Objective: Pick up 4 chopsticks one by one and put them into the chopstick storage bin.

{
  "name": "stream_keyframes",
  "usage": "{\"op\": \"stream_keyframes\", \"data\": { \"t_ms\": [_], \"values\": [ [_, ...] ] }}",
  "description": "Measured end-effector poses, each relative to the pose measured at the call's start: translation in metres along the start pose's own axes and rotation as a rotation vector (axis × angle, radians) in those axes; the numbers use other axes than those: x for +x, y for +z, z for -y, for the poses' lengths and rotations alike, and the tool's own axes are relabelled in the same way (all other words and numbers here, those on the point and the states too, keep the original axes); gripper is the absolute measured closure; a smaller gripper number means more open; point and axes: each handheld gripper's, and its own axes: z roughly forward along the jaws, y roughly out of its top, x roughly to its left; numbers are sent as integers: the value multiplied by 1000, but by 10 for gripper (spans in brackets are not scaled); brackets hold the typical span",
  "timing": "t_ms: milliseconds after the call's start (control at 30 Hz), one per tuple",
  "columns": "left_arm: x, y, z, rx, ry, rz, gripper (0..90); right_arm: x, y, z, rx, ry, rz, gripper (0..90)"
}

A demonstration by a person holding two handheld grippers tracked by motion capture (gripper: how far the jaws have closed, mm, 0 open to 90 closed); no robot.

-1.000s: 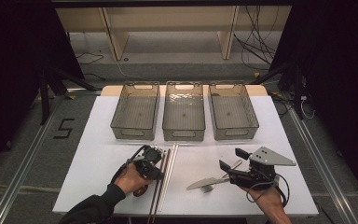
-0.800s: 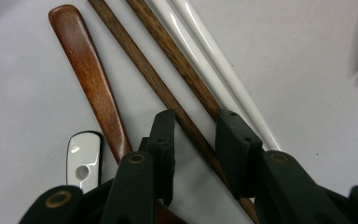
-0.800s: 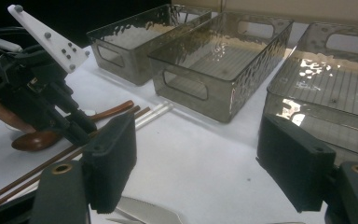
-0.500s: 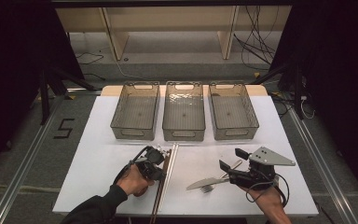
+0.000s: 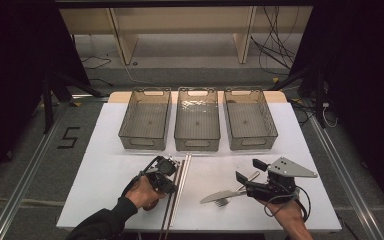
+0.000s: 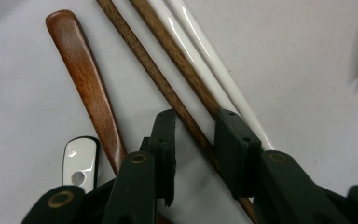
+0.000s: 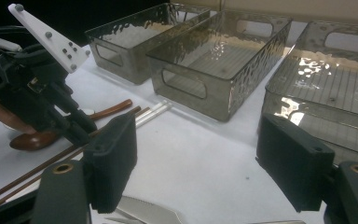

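1. Left gripper (image 6: pixel 193 140) is down at the table with its jaws a little apart, and they've just been opening. One dark wooden chopstick (image 6: pixel 168 88) runs through the gap between them; the pads don't look pressed on it.
2. Second brown chopstick (image 6: pixel 177 51) lies just beside the first and passes under the right-hand jaw in the left gripper view. Two white chopsticks (image 6: pixel 200 60) lie against it on the far side.
3. On the other side of those jaws sits a wooden spoon (image 6: pixel 86 79), handle pointing away, plus the end of a white spoon handle (image 6: pixel 80 161) just beside it.
4. Right gripper (image 5: pixel 250 172) is held near the table's right front, jaws wide apart with nothing between them. A knife (image 5: pixel 222 196) and fork (image 5: pixel 223 202) lie on the table close by its jaws.
5. Everything's on a white table (image 5: pixel 105 170), plain and matte.
6. Three clear smoky bins (image 5: pixel 197 120) sit in a row at the far half of the table, side by side, nothing in them.
7. Room past that: grey floor (image 5: pixel 45 165) with a "5" marked at the left, metal rails along both sides, wooden furniture legs at the back, cables on the floor, black curtains either side.
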Motion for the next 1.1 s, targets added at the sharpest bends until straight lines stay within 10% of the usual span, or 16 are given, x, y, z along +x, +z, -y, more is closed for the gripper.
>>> {"op": "stream_keyframes", "data": {
  "t_ms": [1100],
  "values": [
    [-8, 0, 4, 12, 45, -27, 664, -1, -1, 0, -4, 3, 6, 301]
  ]
}}
